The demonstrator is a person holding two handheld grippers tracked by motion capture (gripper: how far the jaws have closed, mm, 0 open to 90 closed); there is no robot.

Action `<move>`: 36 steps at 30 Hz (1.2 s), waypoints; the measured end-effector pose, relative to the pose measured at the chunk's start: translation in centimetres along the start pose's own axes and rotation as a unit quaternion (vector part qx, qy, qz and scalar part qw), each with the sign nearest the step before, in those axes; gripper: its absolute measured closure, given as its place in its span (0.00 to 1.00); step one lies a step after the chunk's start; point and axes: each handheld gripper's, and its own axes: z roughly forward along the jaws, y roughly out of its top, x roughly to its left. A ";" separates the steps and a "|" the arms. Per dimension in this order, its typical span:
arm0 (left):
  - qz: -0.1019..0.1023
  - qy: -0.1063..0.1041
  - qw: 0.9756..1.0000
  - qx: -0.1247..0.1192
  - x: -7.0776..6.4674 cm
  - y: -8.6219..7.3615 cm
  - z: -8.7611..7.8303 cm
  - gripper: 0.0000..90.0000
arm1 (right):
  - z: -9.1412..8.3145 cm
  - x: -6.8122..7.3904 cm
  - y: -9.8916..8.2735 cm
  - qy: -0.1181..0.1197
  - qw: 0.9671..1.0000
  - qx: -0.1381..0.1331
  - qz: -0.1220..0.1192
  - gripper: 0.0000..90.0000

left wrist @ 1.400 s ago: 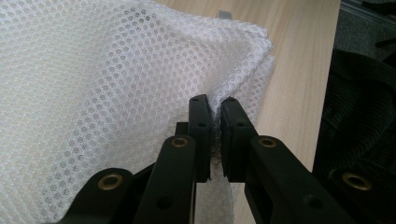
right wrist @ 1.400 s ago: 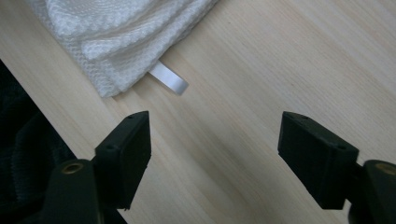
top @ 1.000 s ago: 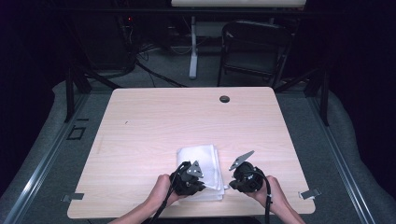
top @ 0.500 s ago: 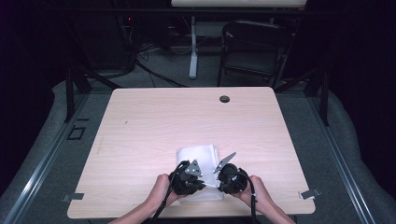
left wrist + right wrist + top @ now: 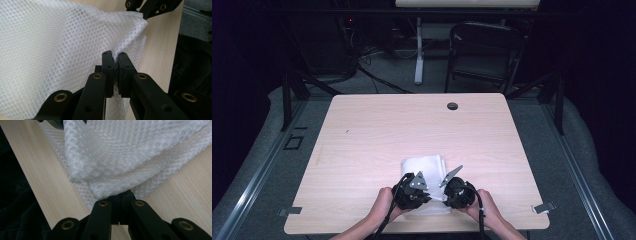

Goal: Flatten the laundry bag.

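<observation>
Both grippers are pinching the white mesh cloth [image 5: 62, 50] at its near edge, left gripper [image 5: 114, 56] and right gripper [image 5: 122, 195] clamped shut on it, apparently holding two corners for folding over the wooden table [image 5: 377, 130].

White mesh cloth [image 5: 424, 167] lies folded near table's front edge

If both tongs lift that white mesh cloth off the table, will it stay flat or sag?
The white mesh cloth will probably sag: it already drapes in soft folds. Its open weave suggests it is light. The left tongs and right tongs pinch only edges, so it may slip.
</observation>
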 end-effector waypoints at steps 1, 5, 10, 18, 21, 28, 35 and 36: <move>0.001 0.001 1.000 0.000 0.0 0.0 -0.1 0.95 | 0.0 0.0 0.0 0.000 1.000 0.000 0.000 1.00; 0.000 0.009 1.000 -0.002 0.0 -0.1 -0.5 0.96 | 0.0 0.1 0.0 -0.004 1.000 0.002 -0.002 1.00; -0.003 0.010 1.000 -0.008 0.1 -0.3 -1.1 0.95 | 0.0 0.1 0.0 -0.005 1.000 0.003 -0.003 1.00; -0.009 0.026 0.999 -0.025 0.3 -0.6 -2.3 0.96 | 0.0 0.3 0.0 -0.009 1.000 0.009 -0.004 1.00; -0.012 0.031 0.999 -0.029 0.3 -0.8 -2.6 0.96 | -0.2 0.1 0.1 -0.010 1.000 0.018 -0.012 1.00; -0.022 0.035 0.998 -0.040 0.8 -1.3 -3.6 0.96 | -0.2 0.1 0.1 -0.006 1.000 0.021 -0.007 1.00; -0.028 0.043 0.997 -0.051 0.9 -1.8 -4.5 0.96 | -0.3 0.1 0.2 -0.010 0.999 0.029 -0.015 1.00; -0.031 0.047 0.997 -0.056 0.9 -1.9 -4.7 0.96 | -0.2 0.1 0.1 -0.010 1.000 0.025 -0.011 1.00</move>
